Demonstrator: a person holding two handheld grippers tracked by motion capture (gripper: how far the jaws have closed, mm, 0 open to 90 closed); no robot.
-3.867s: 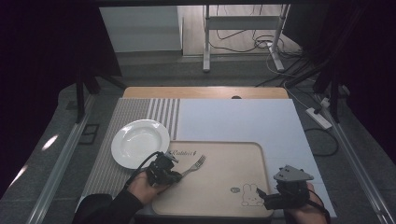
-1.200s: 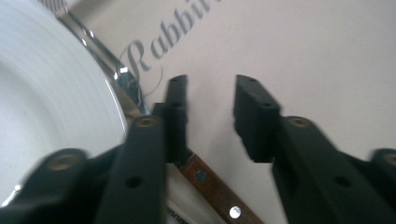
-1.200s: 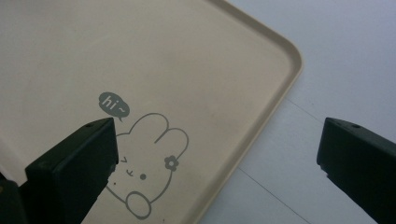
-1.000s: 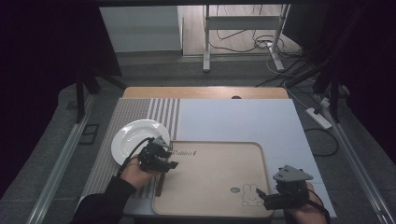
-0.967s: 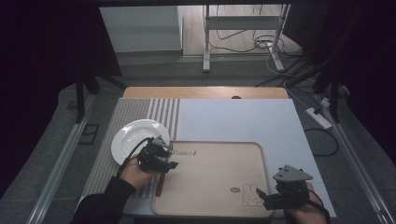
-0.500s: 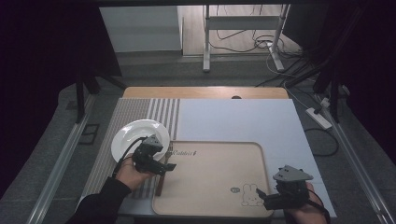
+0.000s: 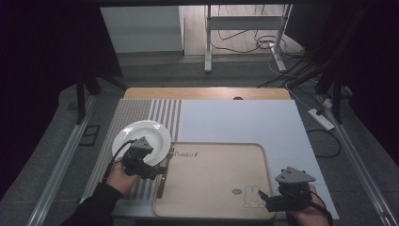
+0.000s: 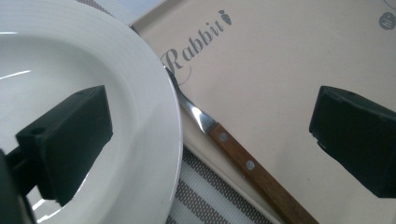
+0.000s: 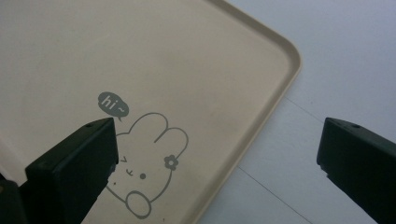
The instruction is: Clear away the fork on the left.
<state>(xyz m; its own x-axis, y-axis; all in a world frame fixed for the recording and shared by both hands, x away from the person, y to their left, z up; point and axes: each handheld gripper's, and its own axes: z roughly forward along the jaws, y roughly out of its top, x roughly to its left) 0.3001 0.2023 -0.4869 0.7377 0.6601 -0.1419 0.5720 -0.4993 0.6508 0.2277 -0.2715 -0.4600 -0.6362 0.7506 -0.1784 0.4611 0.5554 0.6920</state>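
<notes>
A fork (image 8: 243, 158) with a wooden handle lies between the white plate (image 8: 93, 60) and the beige tray (image 8: 289, 70), along the tray's left rim. Its tines are hidden at the plate's rim. My left gripper (image 8: 212, 135) hangs open just above the fork, one jaw over the plate and the other over the tray. From above, the left gripper (image 7: 155, 170) sits beside the plate (image 7: 141, 136), with the fork (image 7: 162, 181) to its right. My right gripper (image 9: 217, 163) is open and empty over the tray's near right corner (image 9: 275, 60), by the rabbit drawing (image 9: 144, 163).
The tray (image 7: 211, 155) lies on a white mat (image 7: 244, 117), with a striped mat (image 7: 141, 110) under the plate. The right gripper (image 7: 268, 201) is at the table's near edge. Cables and a stand's legs lie on the floor beyond.
The left gripper carried the fork from the tray's middle to its left edge, then drew back slightly toward the person. The right gripper has stayed still.
</notes>
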